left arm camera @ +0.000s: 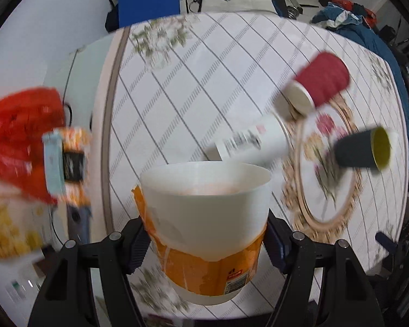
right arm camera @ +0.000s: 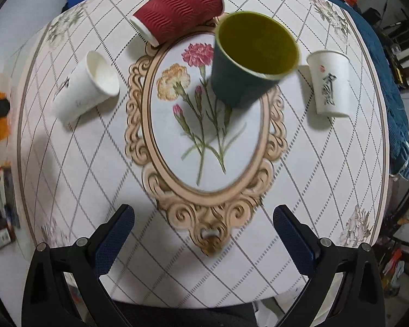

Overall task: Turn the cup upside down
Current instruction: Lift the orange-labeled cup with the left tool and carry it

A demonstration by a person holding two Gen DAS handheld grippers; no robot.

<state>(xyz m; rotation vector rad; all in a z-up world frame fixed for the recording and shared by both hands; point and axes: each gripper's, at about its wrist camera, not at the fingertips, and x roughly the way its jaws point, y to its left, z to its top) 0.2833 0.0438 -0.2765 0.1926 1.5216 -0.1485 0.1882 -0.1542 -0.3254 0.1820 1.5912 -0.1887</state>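
A: Orange-and-white cup sits nearest, pinched in the left gripper; jaws pressed on its two sides, low on the wall near the orange label. It's held above the surface, not resting on it.

B: Which way does it point?

A: Mouth faces away from the camera, base toward it. Long axis runs roughly along the fingers. Whether that's level or tipped relative to the surface, can't tell; the view is blurred.

B: Handling?

A: Looks like thin paper or light plastic, probably empty, so light. The wall likely gives under a hard squeeze; a mid-wall grip like this one seems right, gentle pressure. The torn label could be a bit slick.

B: Right side?

A: Right gripper is empty, jaws spread wide, hovering over the near edge of the surface.

B: Beyond that?

A: Mid-surface, a dark cup with a yellow-green inside, mouth toward the camera; it seems tilted, though the lens may exaggerate that. Left of it a white cup lies on its side. Off right a printed white cup stands with its wide end up. Farthest back, a red ribbed cup lies on its side.
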